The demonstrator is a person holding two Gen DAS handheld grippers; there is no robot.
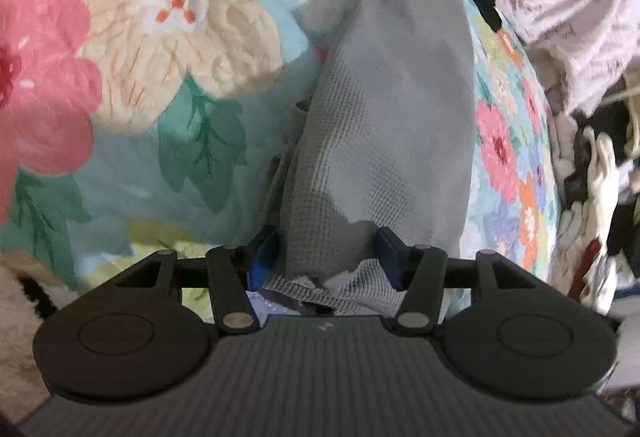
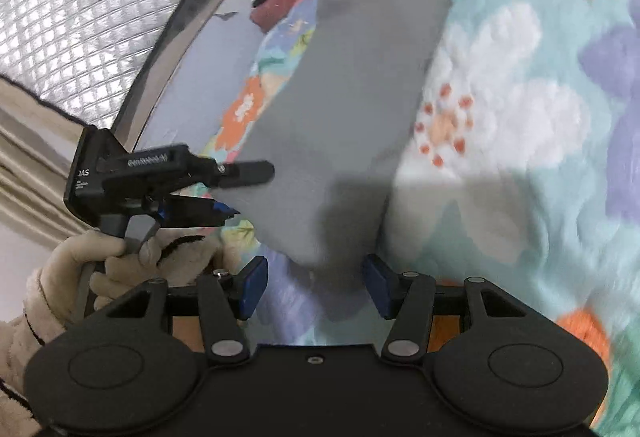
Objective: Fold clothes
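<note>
Lying folded on the floral bedspread (image 1: 168, 157), grey waffle-knit garment (image 1: 384, 125) stretching toward twelve o'clock. Standing open around its near end, left hand-held gripper (image 1: 326, 257) and right hand-held gripper (image 2: 316, 287), not pinching. Probably finishing a fold; next, clearing away without dragging cloth.

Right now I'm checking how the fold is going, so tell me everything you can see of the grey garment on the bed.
The grey garment is a waffle-textured knit, folded into a long narrow strip lying flat on the floral bedspread. Its near end is bunched and wrinkled between the open fingers of the left gripper. In the right wrist view its other end sits between the fingers of the right gripper, also open. No pad visibly presses on it.
</note>
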